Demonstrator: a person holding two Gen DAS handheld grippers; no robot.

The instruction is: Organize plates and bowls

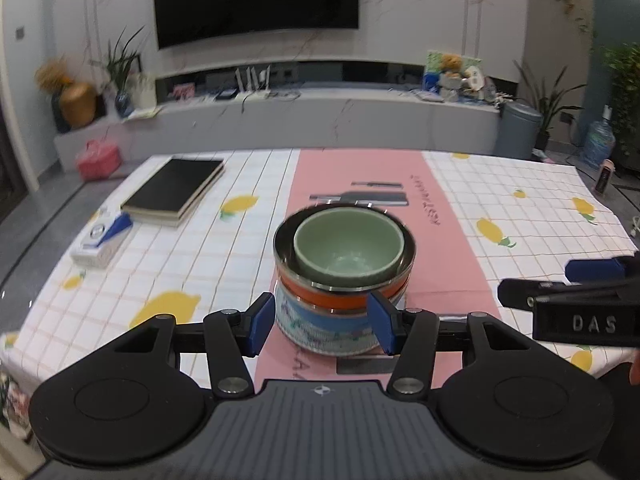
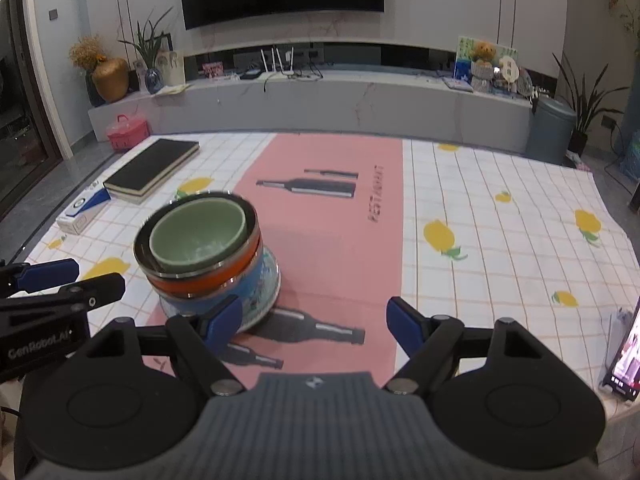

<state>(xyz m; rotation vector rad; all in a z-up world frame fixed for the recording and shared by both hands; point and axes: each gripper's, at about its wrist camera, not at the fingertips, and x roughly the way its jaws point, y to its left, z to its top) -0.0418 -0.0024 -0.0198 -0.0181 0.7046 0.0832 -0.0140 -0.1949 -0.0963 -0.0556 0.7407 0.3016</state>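
Two tools point(image 1: 322, 322) point(image 2: 316, 326), three stacked bowls point(image 1: 344, 268).

Three bowls stand nested: one green bowl point(image 1: 347, 245), one orange-banded steel bowl point(image 1: 340, 296), one blue patterned bowl point(image 1: 320, 326). Two books point(image 1: 174, 192), perhaps; one small box point(image 1: 100, 242).

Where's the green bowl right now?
The green bowl sits nested on top of the bowl stack on the pink strip of the tablecloth, centre of the left wrist view, left of centre in the right.
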